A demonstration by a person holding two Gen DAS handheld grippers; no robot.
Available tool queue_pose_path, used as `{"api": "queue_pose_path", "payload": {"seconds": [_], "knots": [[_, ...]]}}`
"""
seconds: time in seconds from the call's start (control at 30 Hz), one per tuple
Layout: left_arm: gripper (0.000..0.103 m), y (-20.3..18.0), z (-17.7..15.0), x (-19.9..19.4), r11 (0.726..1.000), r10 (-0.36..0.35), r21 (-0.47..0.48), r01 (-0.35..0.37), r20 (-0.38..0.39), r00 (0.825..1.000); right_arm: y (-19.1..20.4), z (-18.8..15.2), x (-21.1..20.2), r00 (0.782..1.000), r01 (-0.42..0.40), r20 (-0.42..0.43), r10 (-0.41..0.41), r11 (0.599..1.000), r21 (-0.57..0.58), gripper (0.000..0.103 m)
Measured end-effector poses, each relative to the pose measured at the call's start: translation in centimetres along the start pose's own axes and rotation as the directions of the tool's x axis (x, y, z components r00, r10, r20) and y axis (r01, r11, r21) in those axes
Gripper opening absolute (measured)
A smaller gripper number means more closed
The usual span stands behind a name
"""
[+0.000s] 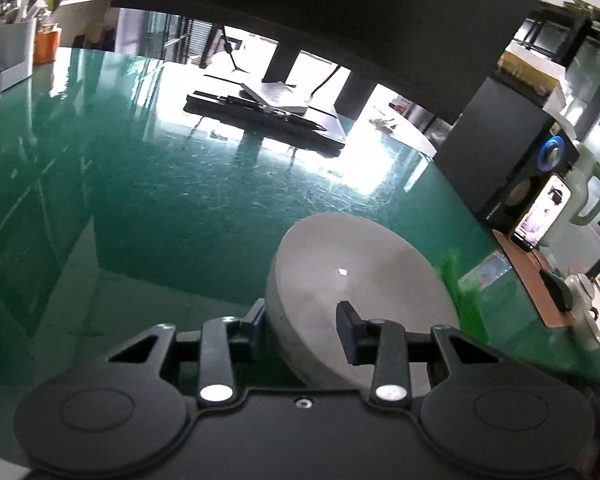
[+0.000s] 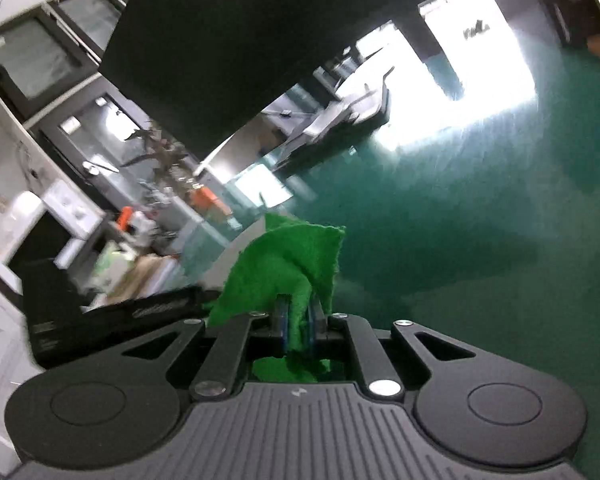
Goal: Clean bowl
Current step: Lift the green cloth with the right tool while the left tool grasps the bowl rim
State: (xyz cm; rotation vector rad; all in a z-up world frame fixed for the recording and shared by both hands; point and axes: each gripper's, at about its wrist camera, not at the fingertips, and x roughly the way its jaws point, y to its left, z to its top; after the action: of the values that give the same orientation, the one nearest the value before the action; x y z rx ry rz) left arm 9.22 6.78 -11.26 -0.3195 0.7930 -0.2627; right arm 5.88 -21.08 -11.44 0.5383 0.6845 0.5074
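Left gripper (image 1: pixel 304 320) is clamped on the rim of the bowl (image 1: pixel 360 280) — one finger (image 1: pixel 256 320) sits outside the wall, the other finger (image 1: pixel 350 330) inside the cavity, with the wall pinched between them. Bowl is pale grey, matte, and tilted so that its inner face is turned toward the left wrist camera; a small bright glint shows near the middle of that face. Most of the bowl lies ahead of and to the right of the left fingertips.

Right gripper (image 2: pixel 298 318) has its jaws drawn in narrow on a green cloth (image 2: pixel 292 264). Cloth bunches up ahead of the fingertips in a loose peak, and a fold of it also hangs back behind the pads, toward the gripper body. Right wrist view is motion-blurred, so fine detail is lost.

In the left wrist view a blurred green strip of the same cloth (image 1: pixel 466 300) stands just beyond the bowl's right edge; whether it touches the bowl cannot be told.

Both grippers are over a glossy green table (image 1: pixel 160 200). Farther ahead of the left gripper — a dark monitor (image 1: pixel 320 20) on its stand. To the right of it, a black speaker (image 1: pixel 508 160) with a blue lit ring, and a phone (image 1: pixel 540 216) leaning against it with its screen on.
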Motion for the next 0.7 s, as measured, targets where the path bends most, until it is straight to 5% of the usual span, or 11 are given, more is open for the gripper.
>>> {"api": "queue_pose_path", "payload": {"seconds": [0.23, 0.4, 0.7], "knots": [[0.036, -0.1, 0.2, 0.1, 1.0, -0.008, 0.026, 0.008, -0.014, 1.0, 2.7, -0.7, 1.0, 0.994, 0.102, -0.011, -0.107, 0.973, -0.205, 0.01], [0.036, -0.9, 0.4, 0.5, 0.997, 0.017, 0.073, -0.015, -0.029, 0.999, 4.3, -2.1, 0.6, 0.995, 0.022, -0.084, -0.047, 0.959, -0.283, 0.011], [0.036, -1.8, 0.3, 0.7, 0.989, 0.052, 0.139, -0.047, -0.034, 0.998, 4.0, -1.0, -0.3, 0.997, 0.064, -0.034, -0.076, 0.961, -0.27, 0.011]]}}
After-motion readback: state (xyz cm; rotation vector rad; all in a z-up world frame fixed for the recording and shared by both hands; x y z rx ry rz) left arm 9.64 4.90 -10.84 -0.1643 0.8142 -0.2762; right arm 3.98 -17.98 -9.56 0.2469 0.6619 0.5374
